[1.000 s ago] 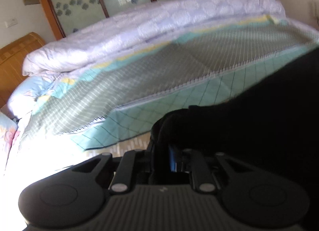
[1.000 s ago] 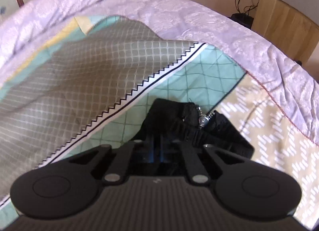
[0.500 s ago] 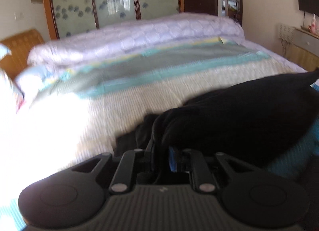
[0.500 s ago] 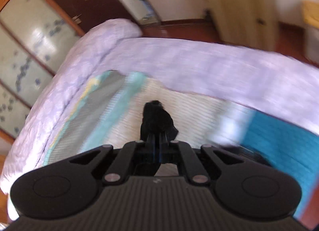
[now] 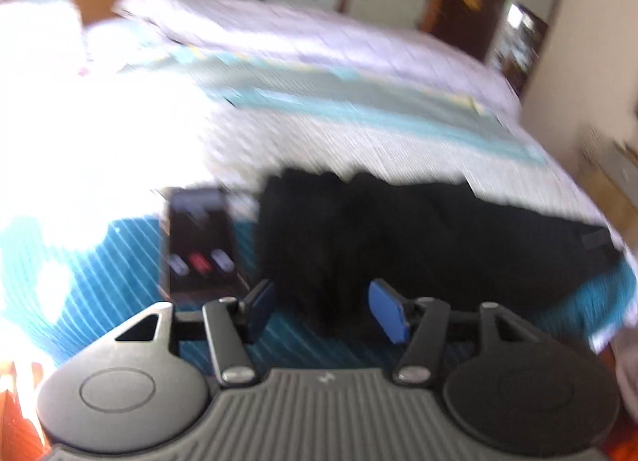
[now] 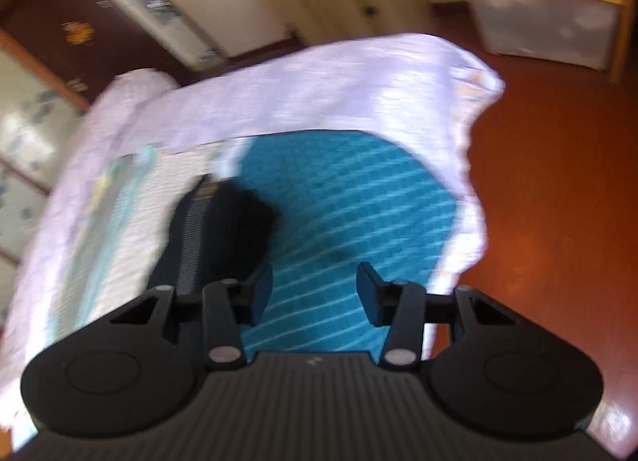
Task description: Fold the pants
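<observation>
The black pants [image 5: 418, 230] lie in a folded heap across the near part of the bed, on the teal striped sheet [image 5: 99, 261]. My left gripper [image 5: 323, 293] hangs just in front of the heap's left end. Its jaws are opening, its blue pads [image 5: 384, 309] press on nothing, and black cloth shows in the gap beyond them. In the right wrist view the pants [image 6: 235, 222] lie to the left, their striped waistband [image 6: 191, 230] showing. My right gripper [image 6: 315, 281] is opening over bare teal sheet [image 6: 351, 202], with nothing between its fingers.
A dark phone [image 5: 197, 238] lies on the sheet just left of the pants. A rolled lavender quilt [image 5: 299, 34] runs along the bed's far side. The bed corner drops to red-brown floor [image 6: 558, 182], where a clear storage box with a yellow lid [image 6: 546, 10] stands.
Both grippers have swept back from the far side of the bed toward its near edge with the pants in them. Both have since let go, and the pants now rest on the sheet.
</observation>
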Tool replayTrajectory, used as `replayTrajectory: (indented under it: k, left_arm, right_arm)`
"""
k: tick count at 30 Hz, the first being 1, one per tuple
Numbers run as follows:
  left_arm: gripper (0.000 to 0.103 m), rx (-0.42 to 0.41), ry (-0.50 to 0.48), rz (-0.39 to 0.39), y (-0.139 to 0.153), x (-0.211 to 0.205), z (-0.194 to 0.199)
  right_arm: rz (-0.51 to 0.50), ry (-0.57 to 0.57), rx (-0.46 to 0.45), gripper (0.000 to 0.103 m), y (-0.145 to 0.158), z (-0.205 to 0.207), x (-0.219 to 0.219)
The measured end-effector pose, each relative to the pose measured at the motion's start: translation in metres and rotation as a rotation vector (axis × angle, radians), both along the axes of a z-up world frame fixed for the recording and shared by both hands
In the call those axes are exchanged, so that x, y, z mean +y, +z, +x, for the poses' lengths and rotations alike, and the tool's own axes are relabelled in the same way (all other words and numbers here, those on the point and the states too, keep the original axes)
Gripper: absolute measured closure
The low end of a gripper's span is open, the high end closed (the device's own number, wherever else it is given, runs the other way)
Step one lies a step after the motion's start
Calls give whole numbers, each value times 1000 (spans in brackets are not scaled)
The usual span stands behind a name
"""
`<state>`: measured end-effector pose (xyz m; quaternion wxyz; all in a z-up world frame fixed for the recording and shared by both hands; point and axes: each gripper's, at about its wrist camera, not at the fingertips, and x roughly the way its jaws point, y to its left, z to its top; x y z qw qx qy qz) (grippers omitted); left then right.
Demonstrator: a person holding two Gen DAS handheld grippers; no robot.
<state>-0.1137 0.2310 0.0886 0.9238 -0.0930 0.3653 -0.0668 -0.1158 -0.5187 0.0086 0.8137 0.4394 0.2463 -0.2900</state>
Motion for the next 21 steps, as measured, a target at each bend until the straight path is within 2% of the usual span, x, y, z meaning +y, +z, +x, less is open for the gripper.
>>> replayTrajectory:
  k: [3,7,9,10,11,12,13,14,16,18,20,21]
  left_arm:
    - [44,-26,51,-3,9,15,37]
    - [37,40,35,-69,-4,11,105]
    - [20,106,15,-56,-23,1,140]
    - [23,148,10,-36,-35,-7,153]
    - [49,194,11,-14,-48,-14,163]
    - [61,242,15,4,-60,-19,168]
    - [68,259,25,2,-69,-20,173]
    - [79,224,40,-5,-66,-17,174]
    - [80,111,135,15,-48,2,167]
    - [78,130,222,-19,-52,22,173]
    - [69,159,186,-54,-58,29,172]
    - [65,144,157,-60,-52,33,164]
  right_arm:
    - [-38,182,-23,53,8,41,40]
    - [-127,373,18,53,5,89,108]
    - [-134,420,54,53,-7,105,131]
    - [-127,424,71,53,-15,111,137]
    - [-111,423,91,53,-24,115,141]
    - [-90,415,118,53,-34,119,142]
    - [-75,403,147,54,-43,121,143]
    - [-72,391,162,55,-50,123,143]
    - [-81,369,130,56,-54,121,147]
    - [-103,383,146,56,-51,126,149]
    - [-128,401,171,56,-51,132,151]
    - [-131,402,180,56,-51,135,151]
